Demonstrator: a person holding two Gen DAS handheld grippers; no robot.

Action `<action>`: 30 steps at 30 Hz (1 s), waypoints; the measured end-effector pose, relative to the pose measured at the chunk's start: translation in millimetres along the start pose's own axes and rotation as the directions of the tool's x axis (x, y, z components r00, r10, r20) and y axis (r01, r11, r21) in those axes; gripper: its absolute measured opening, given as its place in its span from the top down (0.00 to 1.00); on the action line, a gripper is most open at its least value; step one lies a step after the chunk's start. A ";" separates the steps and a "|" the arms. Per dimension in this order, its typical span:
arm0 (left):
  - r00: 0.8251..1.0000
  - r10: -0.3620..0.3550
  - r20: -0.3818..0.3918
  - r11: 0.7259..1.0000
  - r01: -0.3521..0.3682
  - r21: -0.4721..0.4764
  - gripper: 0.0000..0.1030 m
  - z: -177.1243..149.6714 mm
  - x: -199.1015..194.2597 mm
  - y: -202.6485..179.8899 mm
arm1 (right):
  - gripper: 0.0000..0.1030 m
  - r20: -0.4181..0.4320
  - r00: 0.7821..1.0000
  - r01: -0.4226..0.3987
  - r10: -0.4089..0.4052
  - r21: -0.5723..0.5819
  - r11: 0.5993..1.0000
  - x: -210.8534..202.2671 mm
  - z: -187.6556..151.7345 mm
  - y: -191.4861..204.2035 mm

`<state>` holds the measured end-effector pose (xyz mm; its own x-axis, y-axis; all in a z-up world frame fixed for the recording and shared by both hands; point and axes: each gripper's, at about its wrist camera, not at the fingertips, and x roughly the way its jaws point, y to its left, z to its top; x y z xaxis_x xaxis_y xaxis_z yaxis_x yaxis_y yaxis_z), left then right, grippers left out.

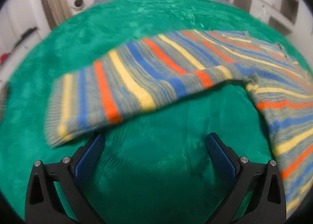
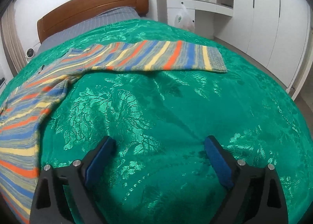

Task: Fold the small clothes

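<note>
- We see a striped sweater (image 1: pixel 160 71) lying spread on a green bedspread (image 1: pixel 156 165) that covers the bed, its bands running orange, yellow, blue and grey.
- Through the left wrist camera, one sleeve stretches out to the left, its ribbed cuff lying just past the left fingertip, and the body falls away at the right edge.
- Our left gripper (image 1: pixel 155 140) has its jaws wide apart, with only bare bedspread between the blue pads; the picture is blurred.
- Through the right wrist camera, the other sleeve (image 2: pixel 156 57) lies flat across the bed, well beyond the fingers, cuff to the right.
- Our right gripper (image 2: pixel 159 142) also stands wide, nothing between the pads, over green cloth.
- A wooden headboard (image 2: pixel 93 3) and white cabinets (image 2: pixel 264 18) stand behind.
</note>
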<state>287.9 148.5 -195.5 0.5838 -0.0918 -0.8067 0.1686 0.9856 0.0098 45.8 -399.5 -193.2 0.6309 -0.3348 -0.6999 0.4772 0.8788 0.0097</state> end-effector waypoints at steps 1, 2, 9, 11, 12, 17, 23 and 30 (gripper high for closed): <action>0.999 -0.024 0.025 0.999 0.024 -0.025 0.00 -2.2 -4.7 4.5 | 0.08 -0.001 1.000 0.002 -0.002 0.001 1.000 0.3 0.2 0.3; 0.999 -0.028 0.034 0.999 0.029 -0.030 0.00 -4.7 -7.0 5.4 | 0.08 -0.002 1.000 0.005 -0.005 0.001 1.000 0.7 0.6 0.4; 0.999 0.008 0.042 1.000 -0.007 -0.008 0.00 -8.5 -8.0 -3.6 | 0.04 0.007 1.000 0.014 -0.014 0.011 1.000 2.8 1.4 4.0; 0.999 0.005 0.042 1.000 -0.005 -0.009 0.00 -9.4 -8.3 -3.5 | 0.02 0.008 1.000 0.017 -0.017 0.011 1.000 3.9 1.8 5.0; 0.999 0.007 0.041 1.000 -0.007 -0.008 0.00 -6.9 -7.9 -0.3 | 0.01 0.007 1.000 0.019 -0.019 0.011 1.000 4.7 2.2 5.6; 0.999 0.007 0.042 1.000 -0.006 -0.008 0.00 -7.5 -8.4 -0.8 | 0.01 0.010 0.999 0.052 -0.053 0.022 0.998 9.6 5.2 10.6; 0.999 0.007 0.041 1.000 -0.006 -0.009 0.00 -7.1 -8.0 -0.1 | 0.01 0.018 0.997 0.078 -0.079 0.030 0.996 12.1 6.5 15.2; 0.999 0.007 0.042 1.000 -0.006 -0.008 0.00 -7.0 -7.9 -0.3 | 0.00 0.023 0.996 0.086 -0.087 0.031 0.996 14.5 6.7 18.4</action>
<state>277.7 149.9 -193.3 0.6175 -0.0910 -0.7813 0.1582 0.9874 0.0100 67.8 -390.5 -198.4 0.6010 -0.4175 -0.6815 0.5483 0.8358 -0.0285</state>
